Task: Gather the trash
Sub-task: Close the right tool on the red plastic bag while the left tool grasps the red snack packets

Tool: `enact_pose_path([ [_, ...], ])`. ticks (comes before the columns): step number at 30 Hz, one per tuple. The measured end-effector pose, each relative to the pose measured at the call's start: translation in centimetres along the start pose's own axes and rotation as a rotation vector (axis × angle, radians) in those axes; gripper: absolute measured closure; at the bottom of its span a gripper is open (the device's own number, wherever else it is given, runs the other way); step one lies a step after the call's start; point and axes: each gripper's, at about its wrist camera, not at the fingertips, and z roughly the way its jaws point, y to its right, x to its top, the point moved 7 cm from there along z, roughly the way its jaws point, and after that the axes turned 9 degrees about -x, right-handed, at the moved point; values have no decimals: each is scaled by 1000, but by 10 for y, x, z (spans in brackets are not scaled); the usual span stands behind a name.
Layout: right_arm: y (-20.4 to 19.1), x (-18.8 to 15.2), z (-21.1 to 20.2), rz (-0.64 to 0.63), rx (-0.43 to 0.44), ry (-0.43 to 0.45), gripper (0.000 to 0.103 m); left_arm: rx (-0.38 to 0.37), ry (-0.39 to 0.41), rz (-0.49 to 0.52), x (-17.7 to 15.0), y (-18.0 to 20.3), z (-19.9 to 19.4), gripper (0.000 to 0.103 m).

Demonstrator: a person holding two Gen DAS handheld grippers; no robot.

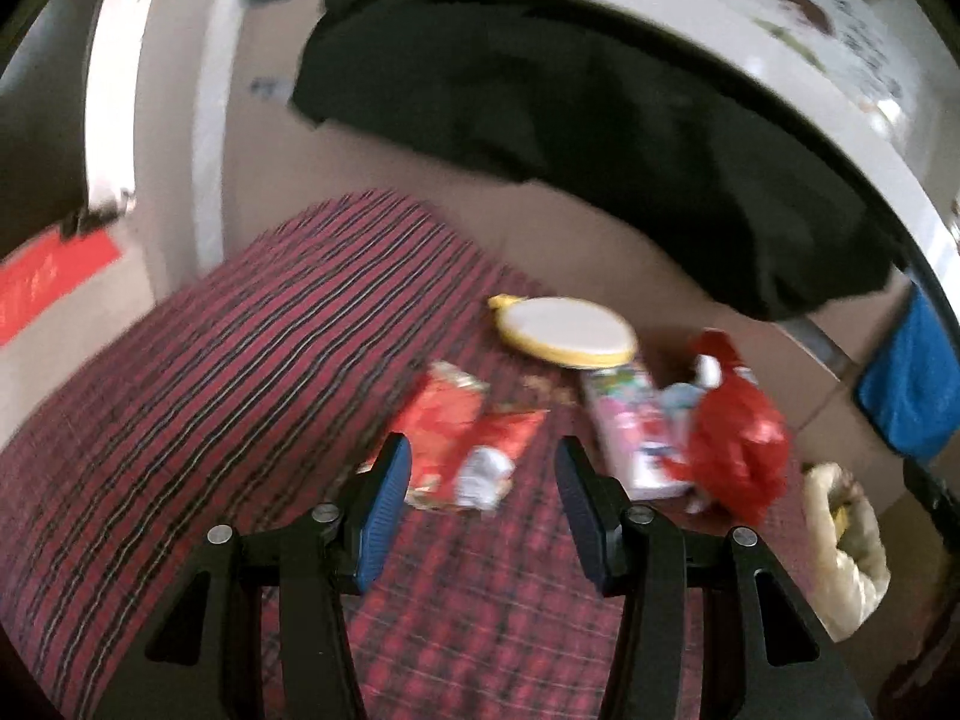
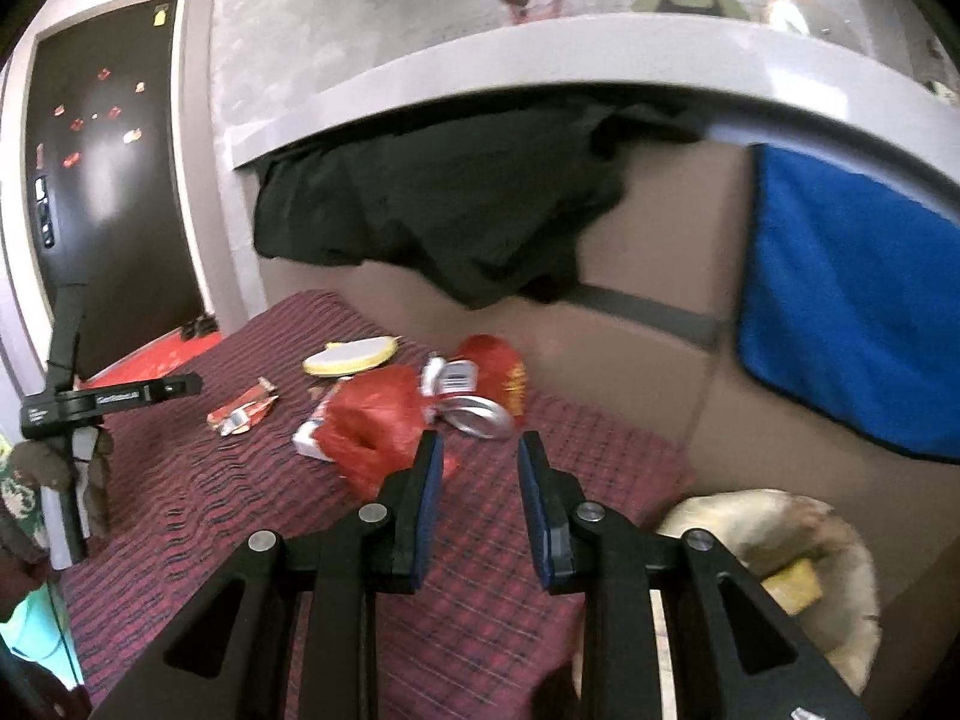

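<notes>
Trash lies on a red plaid tablecloth. A torn red wrapper with a silver inside lies just beyond my left gripper, which is open and holds nothing. To its right are a pink package and a red plastic bag. In the right wrist view, my right gripper is open and empty, just short of the red plastic bag and a crushed red can. The wrapper lies further left, near the left gripper.
A round yellow-and-white lid lies at the back of the table. A cream trash bag stands open off the table's right edge. Behind the table are a cardboard box, a black cloth and a blue towel.
</notes>
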Motion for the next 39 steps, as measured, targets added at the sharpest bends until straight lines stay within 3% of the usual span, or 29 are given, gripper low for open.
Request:
enact_pose_path([
  [5,-29,-2,26,-21,43,-42,79,29,-50,3,-1,-22,26,53],
  [14,-58,-14,63,-31,91,-120,79,59,-114,38,3,-18,70,53],
  [21,-62,-16,75,-56,71,-130,79,47,-146,87,-3,-2,79,53],
  [23,-64,-14,77,-55,71,-132,79,44,-155,100,-5,1,78,59],
  [25,-65,-13,79,-55,71,-131,79,44,-155,106,-6,3,75,76],
  [26,-66,-13,80,-57,70,-130,79,42,-156,104,-8,3,72,90],
  [27,-67,-13,81,-59,70,-130,79,31,-156,99,-10,4,69,95],
  [35,-74,-2,81,-91,61,-87,78,-56,-87,73,-13,15,33,95],
  [39,-79,14,89,-86,59,-50,75,-106,-51,54,-9,20,23,90],
])
